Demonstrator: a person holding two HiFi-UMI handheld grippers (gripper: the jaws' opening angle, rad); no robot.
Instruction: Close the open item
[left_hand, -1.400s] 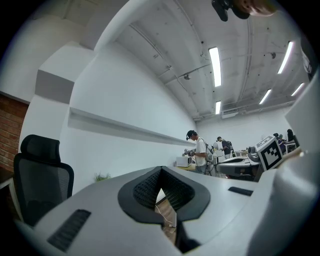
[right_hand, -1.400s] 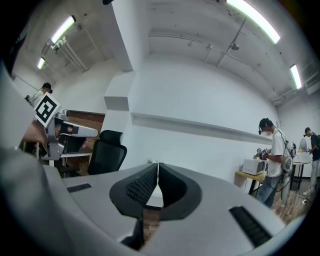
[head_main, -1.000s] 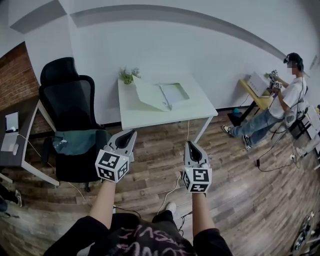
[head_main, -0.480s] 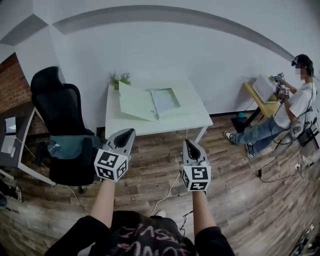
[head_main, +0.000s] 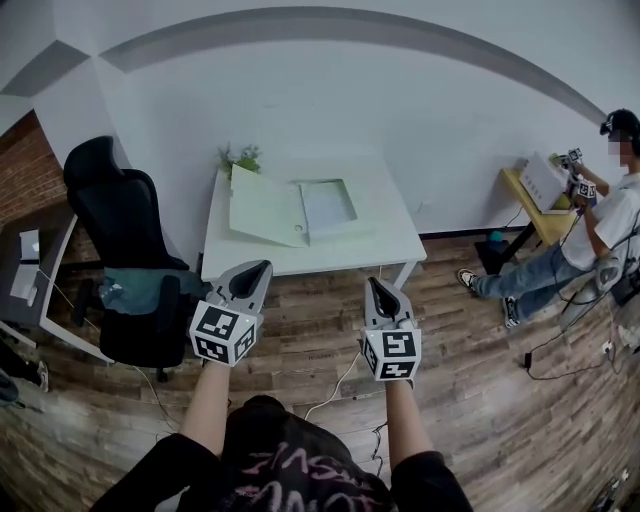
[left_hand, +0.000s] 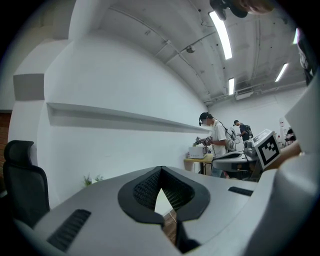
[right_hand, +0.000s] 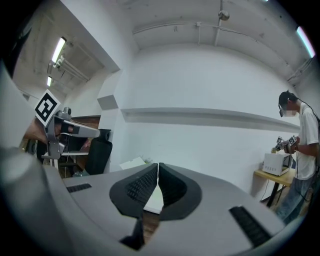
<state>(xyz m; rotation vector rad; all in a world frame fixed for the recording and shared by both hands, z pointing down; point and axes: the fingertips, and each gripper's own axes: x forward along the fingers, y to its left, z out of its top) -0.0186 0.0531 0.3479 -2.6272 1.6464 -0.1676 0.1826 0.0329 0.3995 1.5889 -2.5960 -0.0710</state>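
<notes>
An open pale green folder (head_main: 268, 207) lies on the white table (head_main: 390, 245) ahead, its cover propped up at the left and white sheets (head_main: 328, 205) exposed at the right. My left gripper (head_main: 256, 270) and right gripper (head_main: 378, 287) hover side by side over the wooden floor, short of the table's near edge. Both are shut with nothing between the jaws. In the left gripper view the left gripper (left_hand: 160, 171) has its tips meeting. The right gripper (right_hand: 158, 167) points at the table, and the folder's raised cover (right_hand: 133, 162) shows just left of it.
A black office chair (head_main: 120, 240) stands left of the table, with a desk (head_main: 40, 275) beyond it. A small plant (head_main: 240, 158) sits at the table's back left corner. A person (head_main: 600, 220) works at a yellow side table at the far right. A cable (head_main: 340, 375) trails on the floor.
The table and folder have shifted left and sit slightly nearer in the head view. Both grippers keep the same shut pose in front of me.
</notes>
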